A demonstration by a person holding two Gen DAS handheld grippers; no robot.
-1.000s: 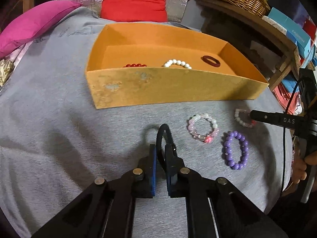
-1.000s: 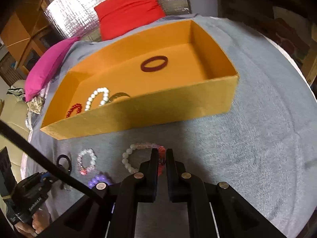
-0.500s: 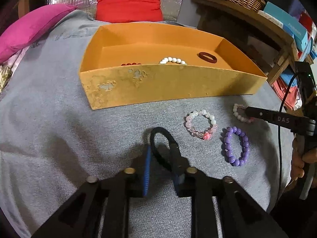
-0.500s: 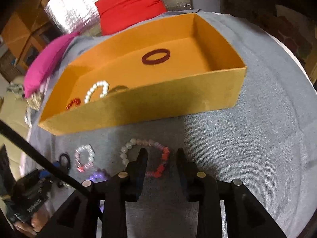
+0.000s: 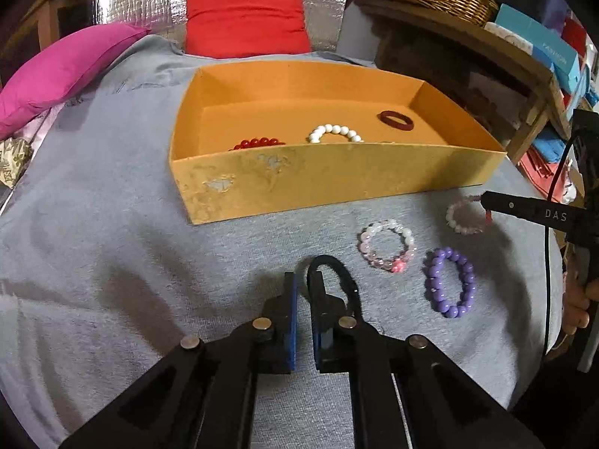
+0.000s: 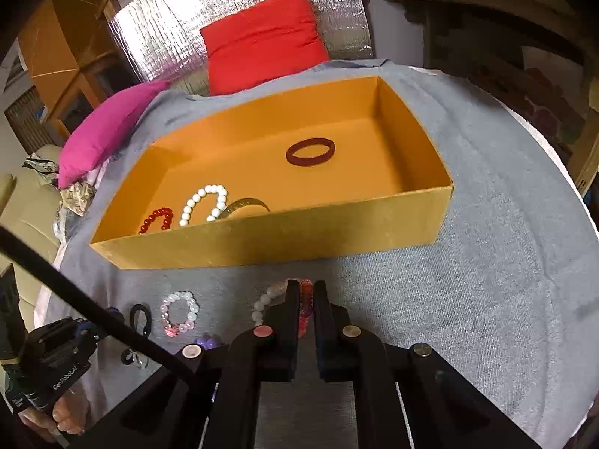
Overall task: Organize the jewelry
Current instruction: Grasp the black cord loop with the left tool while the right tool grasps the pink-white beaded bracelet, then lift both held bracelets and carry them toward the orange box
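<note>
Between the narrowed jaws of the right gripper (image 6: 307, 292), a pale-and-red beaded bracelet (image 6: 269, 297) is seen, its red stretch seemingly pinched and its white beads curving off to the left on the grey cloth-covered worktop (image 6: 486, 299). The open orange cardboard box (image 6: 262, 239) lies straight ahead of these jaws, its long axis running left to right, so the right gripper is judged nearer to a delivery. The left gripper (image 5: 302, 284) is nearly closed, but the black loop band (image 5: 337, 273) curls beside its right finger, not between them. Outside the box four pieces are counted: this bracelet, the black band, one pink-and-white beaded bracelet (image 5: 387, 249) and one purple beaded bracelet (image 5: 449, 286). Inside, four are counted: one dark red ring bangle (image 6: 310, 151), one white bead bracelet (image 6: 204, 204), one red bead bracelet (image 6: 157, 219) and one gold bangle (image 6: 247, 204).
</note>
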